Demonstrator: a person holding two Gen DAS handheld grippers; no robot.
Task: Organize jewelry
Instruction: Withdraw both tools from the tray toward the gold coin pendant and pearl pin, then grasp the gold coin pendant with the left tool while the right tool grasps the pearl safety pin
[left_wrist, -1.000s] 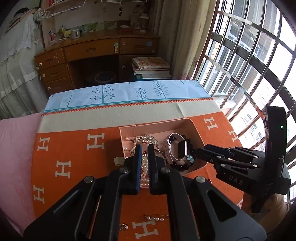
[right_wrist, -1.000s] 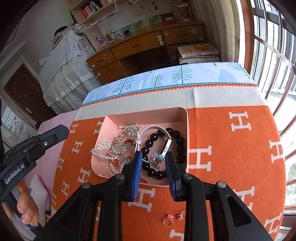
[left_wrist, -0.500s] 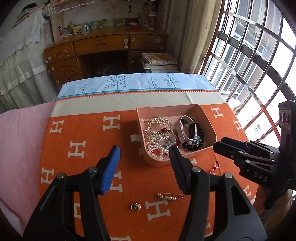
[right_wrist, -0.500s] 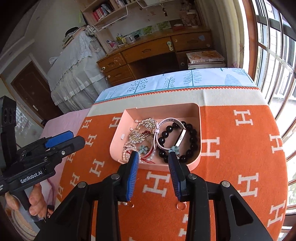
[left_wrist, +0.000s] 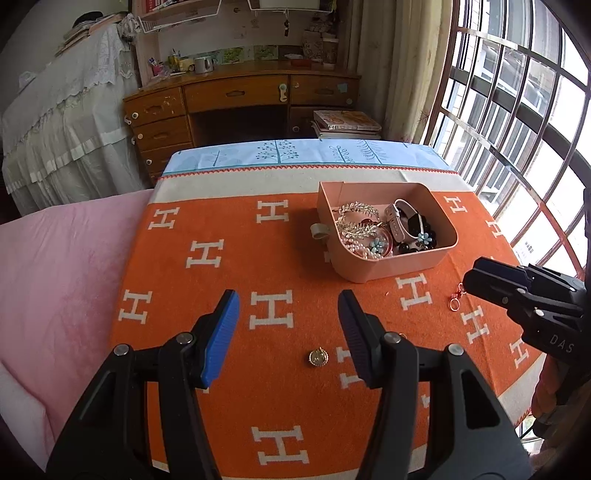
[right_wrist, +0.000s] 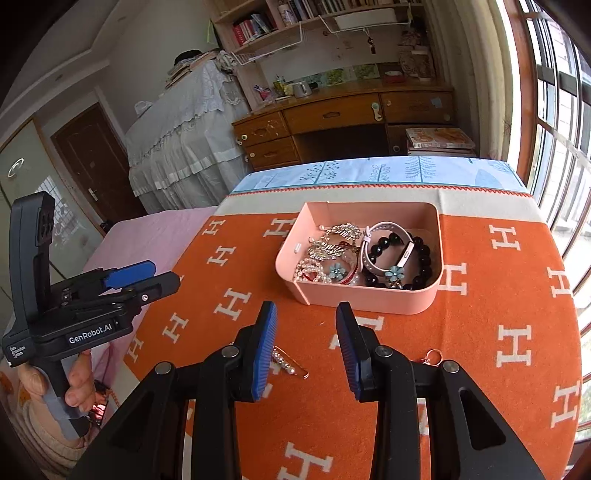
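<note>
Tabletop (left_wrist: 229, 221), orange cloth with white H marks; on it a pink tray (right_wrist: 373, 295) holding pearls, black beads (right_wrist: 421, 258), a watch and hair ornaments. Left gripper (left_wrist: 288, 328) and right gripper (right_wrist: 306, 343) hover above the cloth near the tray, jaws released, grasping nothing. Loose on the cloth: pearl pin (right_wrist: 290, 365), gold pendant (left_wrist: 318, 357), red ring charm (left_wrist: 456, 300).
</note>
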